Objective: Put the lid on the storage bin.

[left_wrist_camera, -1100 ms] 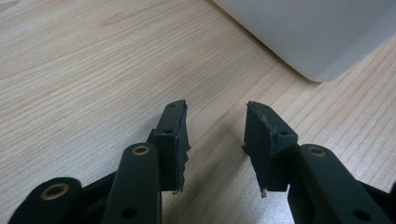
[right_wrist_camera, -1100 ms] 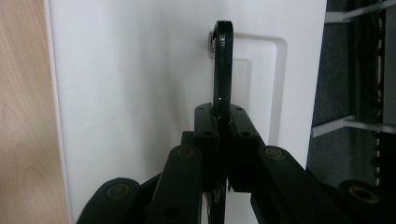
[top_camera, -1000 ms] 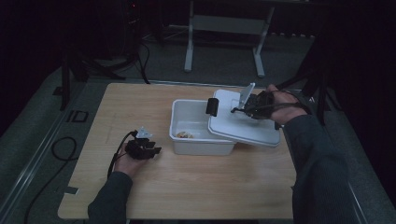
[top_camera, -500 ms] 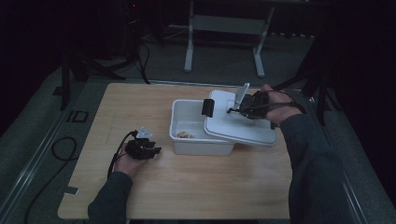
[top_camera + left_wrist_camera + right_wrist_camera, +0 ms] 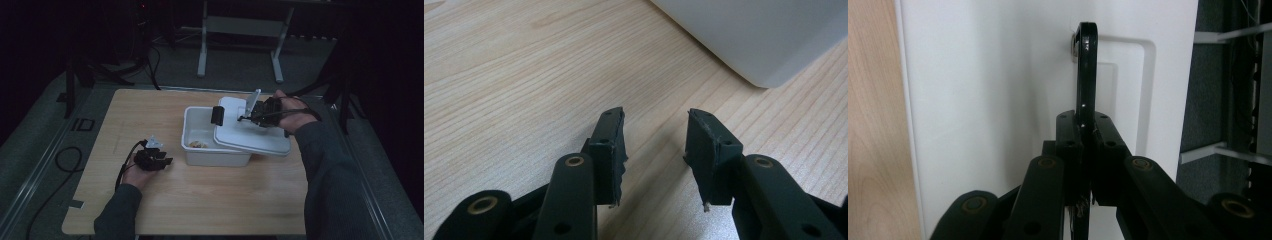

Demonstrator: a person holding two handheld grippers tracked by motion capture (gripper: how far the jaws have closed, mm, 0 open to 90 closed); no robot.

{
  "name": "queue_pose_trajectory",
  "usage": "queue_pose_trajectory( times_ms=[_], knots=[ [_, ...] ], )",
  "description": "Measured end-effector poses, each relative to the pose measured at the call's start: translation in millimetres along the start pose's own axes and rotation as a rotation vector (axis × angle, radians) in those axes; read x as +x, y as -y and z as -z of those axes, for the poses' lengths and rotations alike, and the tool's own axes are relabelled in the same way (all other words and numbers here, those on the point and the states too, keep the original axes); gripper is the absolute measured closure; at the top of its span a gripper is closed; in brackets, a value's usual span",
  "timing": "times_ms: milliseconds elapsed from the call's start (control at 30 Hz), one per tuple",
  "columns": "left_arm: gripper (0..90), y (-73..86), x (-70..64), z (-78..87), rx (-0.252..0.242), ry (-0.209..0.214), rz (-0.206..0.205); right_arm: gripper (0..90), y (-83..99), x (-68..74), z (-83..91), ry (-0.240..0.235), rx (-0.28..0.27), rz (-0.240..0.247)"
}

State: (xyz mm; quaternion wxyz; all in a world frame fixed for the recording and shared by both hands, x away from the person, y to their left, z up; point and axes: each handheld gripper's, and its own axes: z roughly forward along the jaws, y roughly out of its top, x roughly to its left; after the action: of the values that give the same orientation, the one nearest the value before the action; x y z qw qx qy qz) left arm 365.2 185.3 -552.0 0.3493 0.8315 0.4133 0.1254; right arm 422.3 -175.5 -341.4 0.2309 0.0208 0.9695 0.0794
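Nearest you, your left gripper [image 5: 159, 159] rests open on the table [image 5: 210, 200] just beside the white box [image 5: 200, 150] — idle, out of the way. Farther off, your right gripper [image 5: 1087, 131] pinches the lid's black handle [image 5: 1085, 70], holding the lid [image 5: 250, 132] askew over the box — contents exposed.

Left gripper [image 5: 655, 150]: its two black jaws stand apart with nothing between them, low over the table.
Table [image 5: 514, 85]: pale wood with grain lines.
Bin [image 5: 754, 35]: white, rounded corner at upper right, resting on the table beyond the jaws, apart from them.
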Motion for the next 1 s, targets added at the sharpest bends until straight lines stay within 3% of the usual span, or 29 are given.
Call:
queue_pose_trajectory(
  times_ms=[1000],
  knots=[
    [59.4, 0.3, 1.2, 0.4, 0.003, 0.004, -0.005, 84.6, -21.4, -2.3, 1.5, 0.0, -0.016, 0.041]
  ],
)
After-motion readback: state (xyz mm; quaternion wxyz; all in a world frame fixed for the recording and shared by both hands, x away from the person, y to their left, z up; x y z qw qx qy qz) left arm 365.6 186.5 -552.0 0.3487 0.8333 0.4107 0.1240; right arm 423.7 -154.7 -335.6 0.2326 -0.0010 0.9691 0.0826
